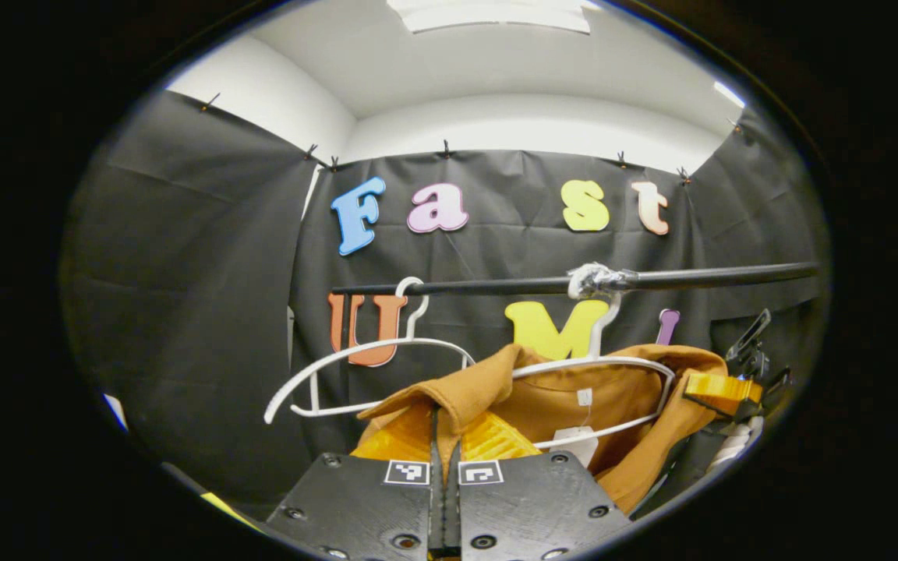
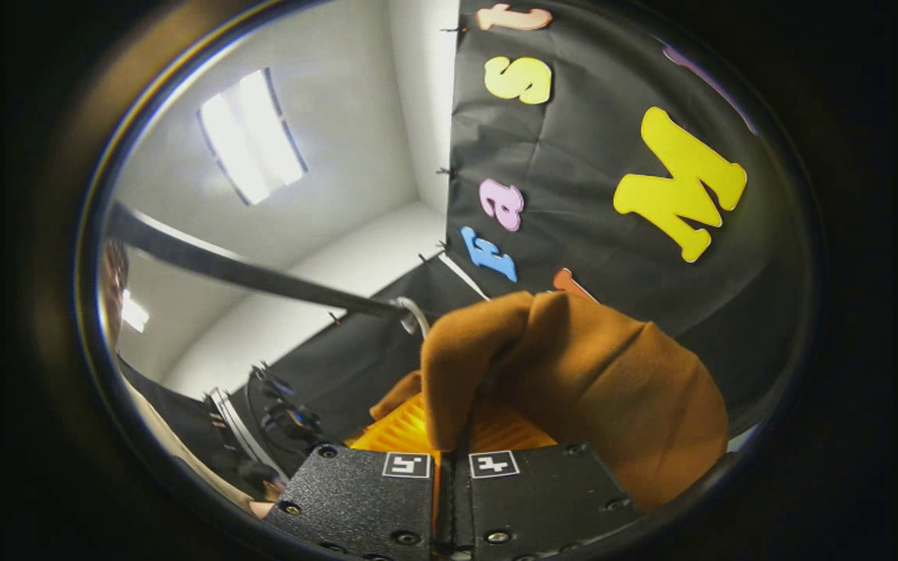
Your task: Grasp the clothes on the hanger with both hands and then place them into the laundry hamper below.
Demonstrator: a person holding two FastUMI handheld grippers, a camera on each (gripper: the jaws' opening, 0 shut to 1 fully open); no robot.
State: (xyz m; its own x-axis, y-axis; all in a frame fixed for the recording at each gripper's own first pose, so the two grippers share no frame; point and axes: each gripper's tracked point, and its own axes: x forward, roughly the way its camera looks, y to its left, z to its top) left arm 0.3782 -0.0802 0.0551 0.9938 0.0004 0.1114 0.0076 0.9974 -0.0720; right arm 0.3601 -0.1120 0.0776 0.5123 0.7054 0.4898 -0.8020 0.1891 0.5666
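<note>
1. We see a black rail [image 1: 496, 285] running across the booth in the left gripper view, with a taped lump near its middle; in the right gripper view the rail [image 2: 246, 273] slants from the upper left.
2. The brown shirt [image 1: 558, 397] hangs on a white hanger [image 1: 613, 366] hooked at that taped spot. One shoulder has slipped forward off the hanger's left end.
3. In the right gripper view the shirt [image 2: 574, 382] bunches into a fold that rises just above our fingers.
4. An empty white hanger [image 1: 363, 366] hangs to the left, tilted, its hook on the rail.
5. Our left gripper [image 1: 445, 448] is clenched on the shirt's slipped shoulder, cloth pinched between both fingers.
6. Our right gripper [image 2: 453, 444] is likewise clamped on a fold of the shirt.
7. At the left gripper view's right edge, that right gripper [image 1: 730, 389] sits against the shirt's far shoulder.
</note>
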